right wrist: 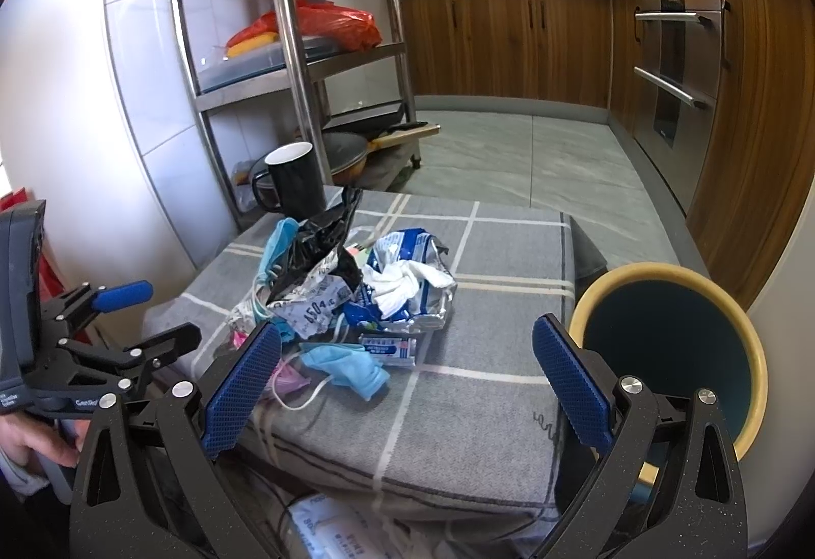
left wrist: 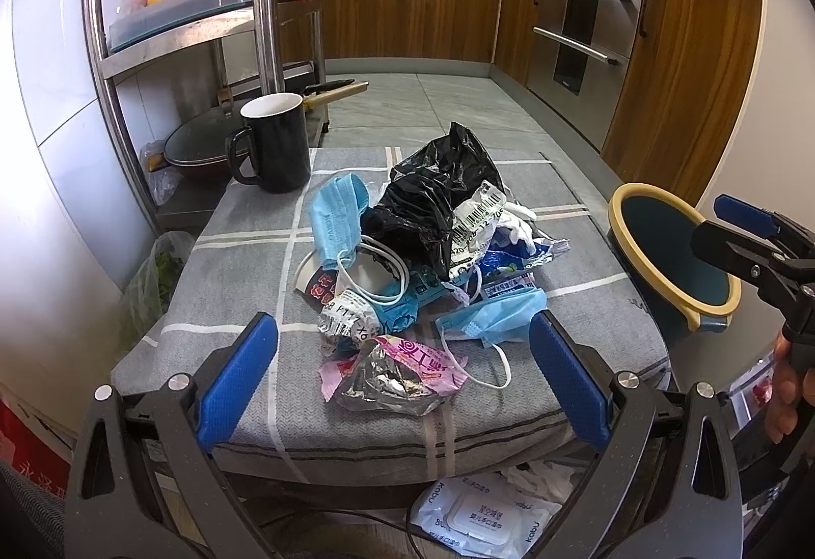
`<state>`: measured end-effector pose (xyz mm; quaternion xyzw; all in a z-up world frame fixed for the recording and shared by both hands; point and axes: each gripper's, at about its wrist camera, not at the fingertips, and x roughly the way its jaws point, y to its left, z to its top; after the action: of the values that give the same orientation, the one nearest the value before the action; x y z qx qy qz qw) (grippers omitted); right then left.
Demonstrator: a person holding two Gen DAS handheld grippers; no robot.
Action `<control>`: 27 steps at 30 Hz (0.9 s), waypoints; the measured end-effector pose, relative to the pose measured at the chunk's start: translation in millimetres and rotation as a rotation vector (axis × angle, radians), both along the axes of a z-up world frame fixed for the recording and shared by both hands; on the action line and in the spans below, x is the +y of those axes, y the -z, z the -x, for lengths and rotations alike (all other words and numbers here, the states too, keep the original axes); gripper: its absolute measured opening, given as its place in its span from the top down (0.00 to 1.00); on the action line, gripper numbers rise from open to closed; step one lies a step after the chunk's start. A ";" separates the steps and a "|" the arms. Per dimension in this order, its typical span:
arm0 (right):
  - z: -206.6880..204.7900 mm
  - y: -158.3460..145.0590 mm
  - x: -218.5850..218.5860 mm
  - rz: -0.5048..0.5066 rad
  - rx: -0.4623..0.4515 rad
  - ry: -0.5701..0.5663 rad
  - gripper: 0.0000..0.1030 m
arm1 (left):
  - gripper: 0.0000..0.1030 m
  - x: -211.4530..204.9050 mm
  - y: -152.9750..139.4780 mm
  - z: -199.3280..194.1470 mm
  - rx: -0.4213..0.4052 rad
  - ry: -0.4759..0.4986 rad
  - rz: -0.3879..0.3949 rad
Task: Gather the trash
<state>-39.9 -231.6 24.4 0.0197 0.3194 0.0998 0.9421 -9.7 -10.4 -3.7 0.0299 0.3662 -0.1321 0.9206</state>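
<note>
From the left wrist view, my left hand-held gripper (left wrist: 402, 381) is spread wide and empty, its blue pads flanking the near end of the trash pile (left wrist: 423, 253) on the grey checked cushion (left wrist: 244, 253). The piece just ahead, between the pads and close to the cushion's near edge, is a pink and silver foil wrapper (left wrist: 395, 373); I judge that the sensible first pick, since it lies loose at the pile's front. To do it well I would come down over its crumpled middle, close on the bulk and not a thin corner, and keep clear of the blue face mask (left wrist: 489, 319) whose white ear loop trails just beside it toward the right pad. The black plastic bag (left wrist: 433, 197) sits at the far side of the pile, and a black mug (left wrist: 275, 141) stands near the cushion's far left corner, well apart from my approach. The bin (left wrist: 672, 253) sits off the cushion's right edge, with the right hand-held gripper (left wrist: 738, 228) above it. From the right wrist view, my right hand-held gripper (right wrist: 405, 383) is also spread and holds nothing, hanging over the near part of the cushion (right wrist: 484, 406); the pile (right wrist: 356, 294) lies ahead and to its left, a blue mask (right wrist: 351, 365) nearest, and the yellow-rimmed bin (right wrist: 754, 355) sits just beside the right pad, off the cushion's right edge.
</note>
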 end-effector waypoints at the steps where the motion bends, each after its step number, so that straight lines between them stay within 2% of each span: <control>1: 0.0 0.0 0.0 0.000 0.000 0.001 0.05 | 0.06 0.4 -0.1 0.1 -0.002 -0.004 0.004; 10: -6.2 0.7 -2.2 -0.038 0.022 0.012 0.05 | 0.08 4.9 4.7 -9.5 0.013 -0.034 0.023; 14: -9.3 0.4 0.3 -0.046 0.027 0.011 0.05 | 0.09 8.7 8.1 -11.6 0.003 -0.087 -0.003; 18: -16.6 -2.5 3.9 -0.055 0.036 0.002 0.05 | 0.10 16.2 9.2 -24.2 0.061 -0.068 0.037; 22: -27.7 -4.8 12.1 -0.063 0.054 -0.013 0.05 | 0.20 26.2 10.5 -46.5 0.111 -0.099 0.041; 24: -34.8 -5.3 14.8 -0.078 0.068 -0.017 0.05 | 0.32 31.9 11.6 -60.4 0.143 -0.119 0.039; 27: -44.1 -5.7 16.8 -0.101 0.082 -0.017 0.06 | 0.37 41.2 11.4 -86.5 0.179 -0.131 0.042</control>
<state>4.2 -214.8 30.1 0.0686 0.3525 0.1228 0.9252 76.9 30.8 -15.1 -0.0256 0.4455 -0.0814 0.8912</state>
